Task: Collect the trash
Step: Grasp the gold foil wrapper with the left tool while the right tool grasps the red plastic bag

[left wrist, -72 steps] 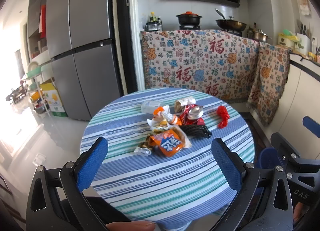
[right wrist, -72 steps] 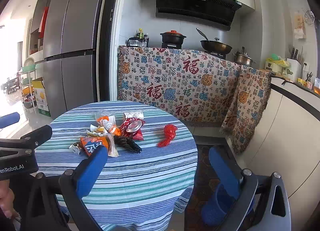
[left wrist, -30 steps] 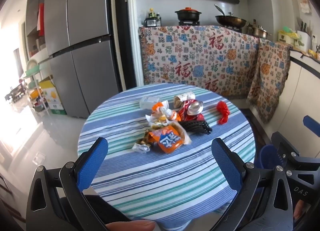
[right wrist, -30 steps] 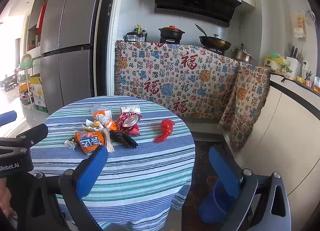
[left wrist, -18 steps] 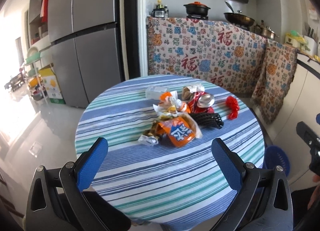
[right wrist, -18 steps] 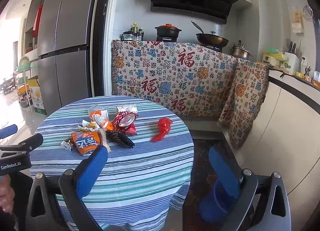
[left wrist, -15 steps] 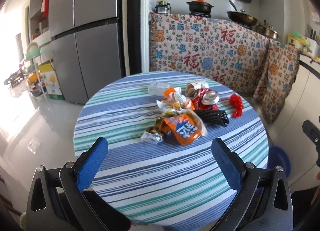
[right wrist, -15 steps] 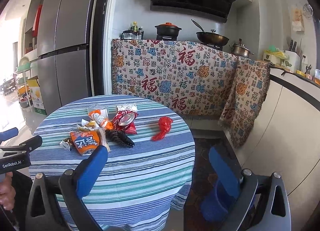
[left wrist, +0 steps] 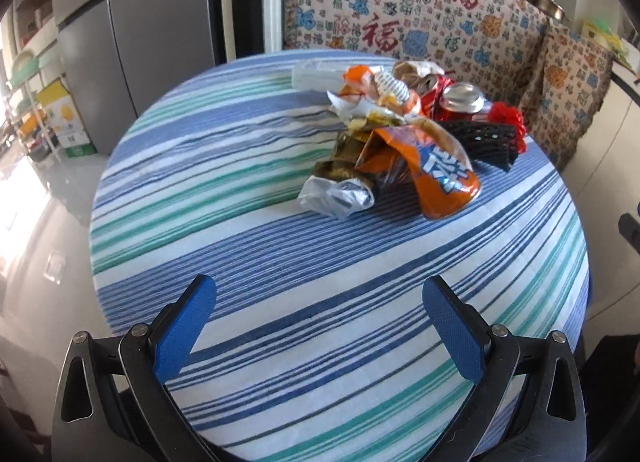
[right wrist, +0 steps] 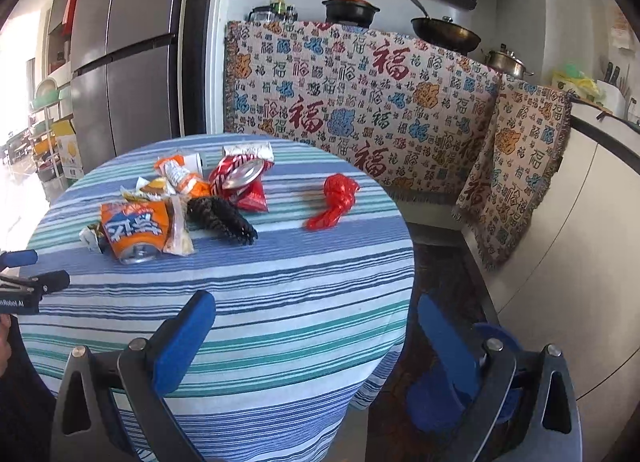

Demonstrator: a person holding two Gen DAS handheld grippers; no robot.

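A pile of trash lies on a round table with a striped cloth (left wrist: 320, 262): an orange snack bag (left wrist: 436, 170), a crumpled silver wrapper (left wrist: 340, 194), a black mesh piece (left wrist: 480, 138), a red can (left wrist: 456, 100) and a red plastic scrap (right wrist: 334, 202). The same orange snack bag (right wrist: 134, 230) shows in the right wrist view. My left gripper (left wrist: 320, 322) is open and empty over the table's near part. My right gripper (right wrist: 316, 334) is open and empty at the table's near right edge. A blue bin (right wrist: 460, 382) stands on the floor behind its right finger.
A grey fridge (right wrist: 132, 62) stands at the back left. A patterned cloth (right wrist: 360, 102) covers the counter behind the table, with pots on top. White cabinets (right wrist: 580, 242) run along the right. The left gripper's tip (right wrist: 24, 278) shows at the right wrist view's left edge.
My left gripper has moved forward and down over the table, so the trash pile is nearer. My right gripper has come closer to the table too.
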